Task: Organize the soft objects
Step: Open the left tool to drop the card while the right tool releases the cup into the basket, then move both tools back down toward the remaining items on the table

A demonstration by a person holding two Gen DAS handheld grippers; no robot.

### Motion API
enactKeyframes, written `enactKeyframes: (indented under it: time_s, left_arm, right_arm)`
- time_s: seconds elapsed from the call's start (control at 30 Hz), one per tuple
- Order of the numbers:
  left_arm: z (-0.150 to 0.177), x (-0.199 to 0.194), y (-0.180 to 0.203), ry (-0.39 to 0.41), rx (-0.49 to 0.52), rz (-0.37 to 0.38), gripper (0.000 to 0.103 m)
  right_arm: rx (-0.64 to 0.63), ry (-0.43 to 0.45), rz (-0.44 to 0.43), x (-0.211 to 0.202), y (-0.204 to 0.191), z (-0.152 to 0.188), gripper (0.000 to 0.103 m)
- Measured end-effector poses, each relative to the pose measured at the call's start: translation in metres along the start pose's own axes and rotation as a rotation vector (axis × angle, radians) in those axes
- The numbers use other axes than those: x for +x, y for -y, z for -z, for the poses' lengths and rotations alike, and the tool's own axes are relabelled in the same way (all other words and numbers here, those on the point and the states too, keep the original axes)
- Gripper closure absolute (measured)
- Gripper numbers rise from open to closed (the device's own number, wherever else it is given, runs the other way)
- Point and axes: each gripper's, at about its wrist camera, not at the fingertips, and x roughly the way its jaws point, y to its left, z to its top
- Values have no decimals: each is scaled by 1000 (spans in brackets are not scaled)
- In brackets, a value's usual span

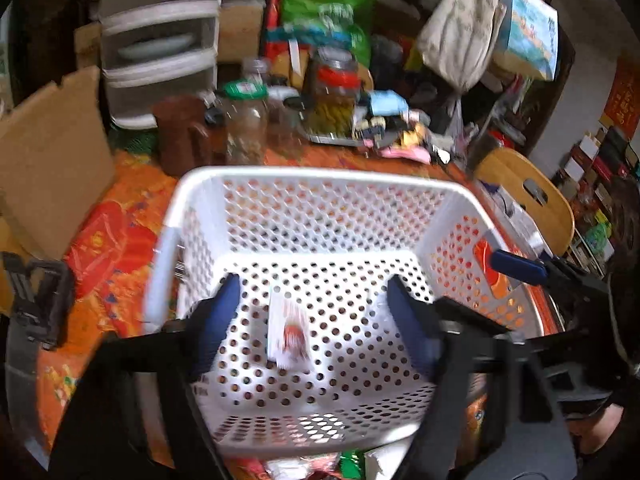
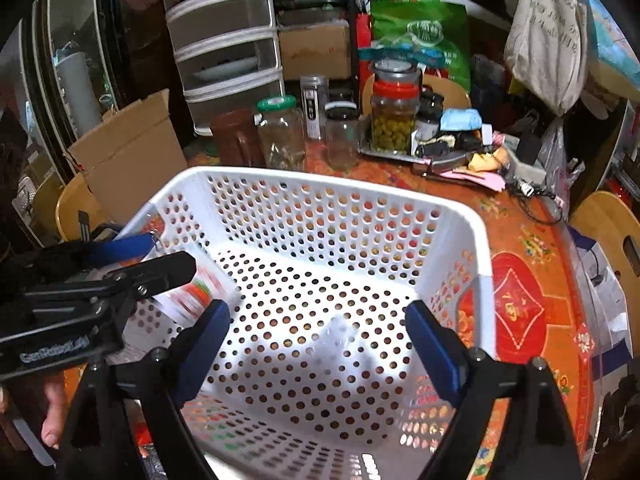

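A white perforated basket [image 1: 320, 178] stands on the orange-red tablecloth [image 1: 120, 232], and both grippers hang over its near side. My left gripper [image 1: 313, 280] is open. A small white packet with red print [image 1: 288, 332], blurred, is between its blue fingers and touches neither pad. The right wrist view shows this packet [image 2: 192, 296] by the basket's left wall [image 2: 180, 216], under the left gripper's black finger [image 2: 172, 270]. My right gripper [image 2: 318, 308] is open over the basket floor with nothing between its fingers. One of its blue fingers [image 1: 516, 266] shows at the basket's right rim.
Behind the basket stand several glass jars [image 2: 280, 136], a brown jug [image 2: 236, 140] and a metal tray [image 2: 384, 152] of clutter. A cardboard box [image 2: 128, 152] and plastic drawers [image 2: 224, 48] sit at the back left. Wooden chairs [image 1: 524, 200] flank the table. More packets [image 1: 320, 468] lie below the basket.
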Motion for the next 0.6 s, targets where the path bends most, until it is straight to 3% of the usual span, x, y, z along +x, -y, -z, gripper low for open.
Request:
enactKeyframes:
  time_s: [0.1, 0.27, 0.37, 0.47, 0.6]
  left_arm:
    - [11, -31, -5, 22, -3, 18, 26]
    - [74, -91, -16, 70, 40, -15, 0]
    - [133, -100, -25, 20, 40, -7, 0]
    - [180, -93, -39, -44, -18, 39, 0]
    - [220, -86, -46, -60, -54, 34, 0]
  right_arm:
    - [33, 37, 3, -30, 8, 12, 14]
    - [65, 62, -30, -76, 17, 75, 8]
    - [88, 58, -7, -86, 15, 134, 7]
    - [137, 49, -55, -85, 5, 194, 7]
    - [153, 32, -121, -82, -16, 237, 7]
